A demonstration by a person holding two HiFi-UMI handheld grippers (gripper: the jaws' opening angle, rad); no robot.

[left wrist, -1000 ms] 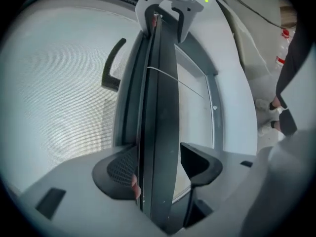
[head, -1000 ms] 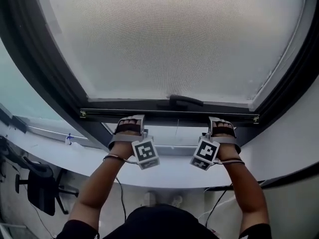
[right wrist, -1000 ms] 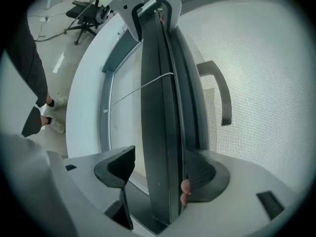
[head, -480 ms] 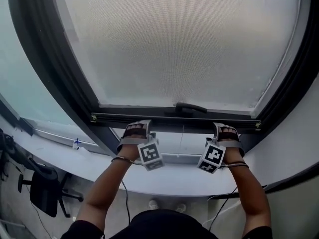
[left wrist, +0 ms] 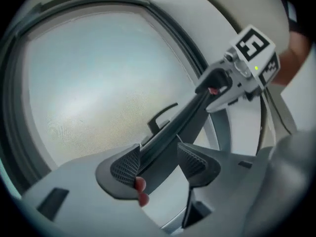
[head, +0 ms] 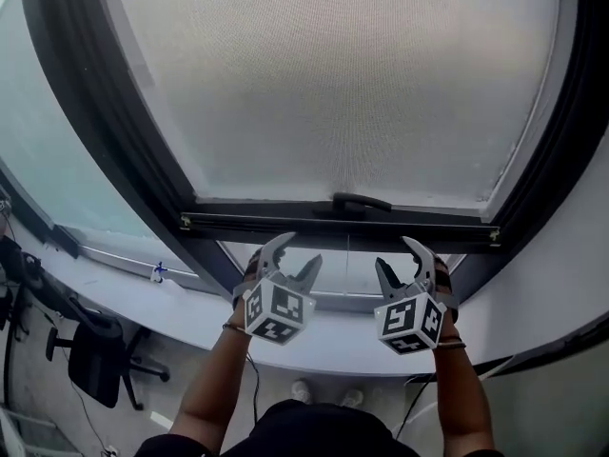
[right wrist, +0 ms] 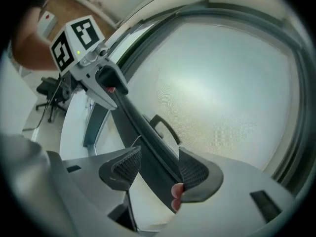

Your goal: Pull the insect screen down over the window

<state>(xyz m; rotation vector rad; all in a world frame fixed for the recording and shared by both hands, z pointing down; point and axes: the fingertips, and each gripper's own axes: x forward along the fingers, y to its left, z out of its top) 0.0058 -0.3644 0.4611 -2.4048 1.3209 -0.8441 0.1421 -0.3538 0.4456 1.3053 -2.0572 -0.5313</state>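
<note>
The grey mesh insect screen (head: 333,84) covers most of the window. Its dark bottom bar (head: 338,225) carries a small handle (head: 360,203) and hangs a little above the sill. Both grippers are just under the bar, either side of the handle. My left gripper (head: 293,253) is closing its jaws. In the left gripper view the bar (left wrist: 173,132) runs between that gripper's (left wrist: 158,164) pads, with a gap on the right side. My right gripper (head: 397,255) is closing too. In the right gripper view the bar (right wrist: 143,132) passes between its (right wrist: 160,169) pads without being pinched.
A thick dark window frame (head: 105,131) surrounds the screen, with a glass pane (head: 38,160) to its left. The pale sill (head: 190,307) curves below the grippers. An office chair (head: 90,365) stands on the floor at lower left. Cables hang from both wrists.
Both grippers have come down slightly from the bar and tipped back, so their spread jaws now show. The screen bar stays at about the same height.
</note>
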